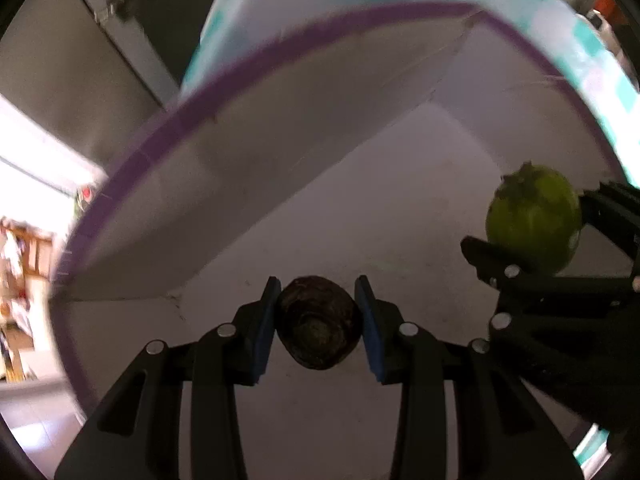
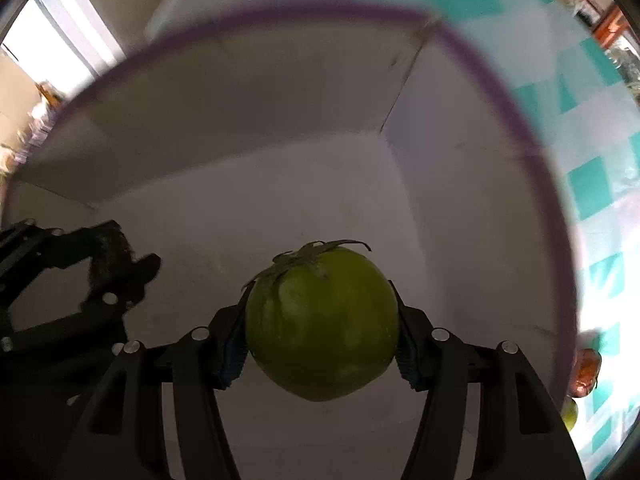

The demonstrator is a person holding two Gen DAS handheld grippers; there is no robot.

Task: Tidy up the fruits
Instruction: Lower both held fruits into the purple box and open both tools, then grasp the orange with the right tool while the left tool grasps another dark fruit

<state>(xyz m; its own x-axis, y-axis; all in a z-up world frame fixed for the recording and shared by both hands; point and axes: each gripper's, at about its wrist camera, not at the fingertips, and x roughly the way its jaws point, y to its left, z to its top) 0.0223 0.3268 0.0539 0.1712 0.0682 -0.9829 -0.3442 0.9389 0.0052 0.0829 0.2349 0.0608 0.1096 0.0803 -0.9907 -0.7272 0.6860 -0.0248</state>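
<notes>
Below, white box (image 2: 280,208) on teal-checked cloth (image 2: 592,184); left hand-held gripper (image 1: 319,322) clamps dark fruit (image 1: 319,322), right hand-held gripper (image 2: 322,322) clamps green tomato (image 2: 322,322).

— Any room inside the white cardboard box with the purple rim (image 2: 532,152)?
— Its floor lies bare ahead of both grippers; the walls close it off on the far side and to the right.
— Anything between them?
— Nothing, though they seem close, blur permitting.
</notes>
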